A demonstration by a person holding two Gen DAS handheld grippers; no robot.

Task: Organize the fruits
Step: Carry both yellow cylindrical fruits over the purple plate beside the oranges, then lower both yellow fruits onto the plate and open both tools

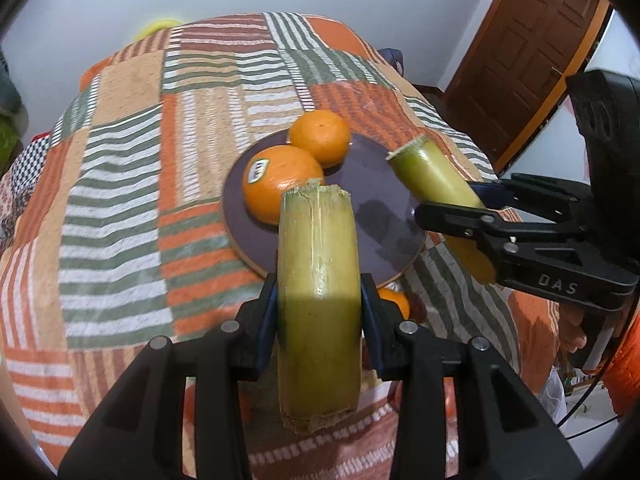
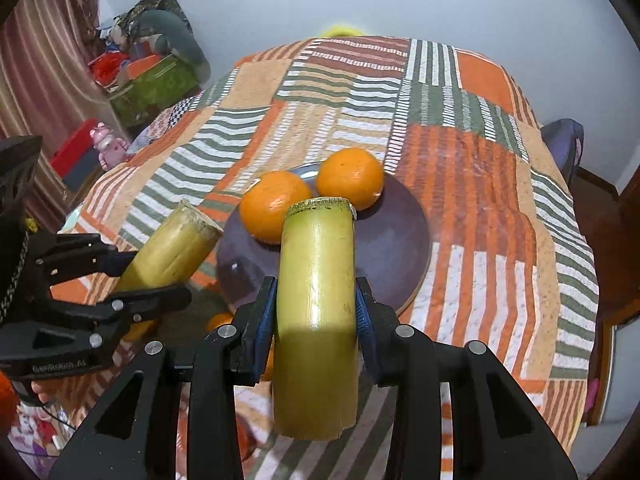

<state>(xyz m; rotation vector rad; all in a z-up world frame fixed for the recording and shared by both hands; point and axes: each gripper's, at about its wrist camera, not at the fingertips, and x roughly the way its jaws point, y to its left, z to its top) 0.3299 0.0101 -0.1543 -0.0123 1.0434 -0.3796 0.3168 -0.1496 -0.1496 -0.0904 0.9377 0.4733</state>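
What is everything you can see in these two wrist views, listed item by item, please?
sugarcane pieces: 2, yellow-green, one in each gripper, above the plate's near edge
oranges: 2, orange, touching on the plate's far side; one stickered
small orange fruit: 1, on the cloth under the left gripper
plate: 1, dark purple, mid-table
tablecloth: 1, orange, green and white patchwork
door: 1, brown
left gripper: shut
right gripper: shut

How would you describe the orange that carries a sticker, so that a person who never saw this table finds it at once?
Look at the table under the striped patchwork cloth and find the dark round plate on it. Two oranges lie there, close together. The stickered orange is the one nearer the left gripper; it alone carries a small oval label, while the plain orange behind it has none.
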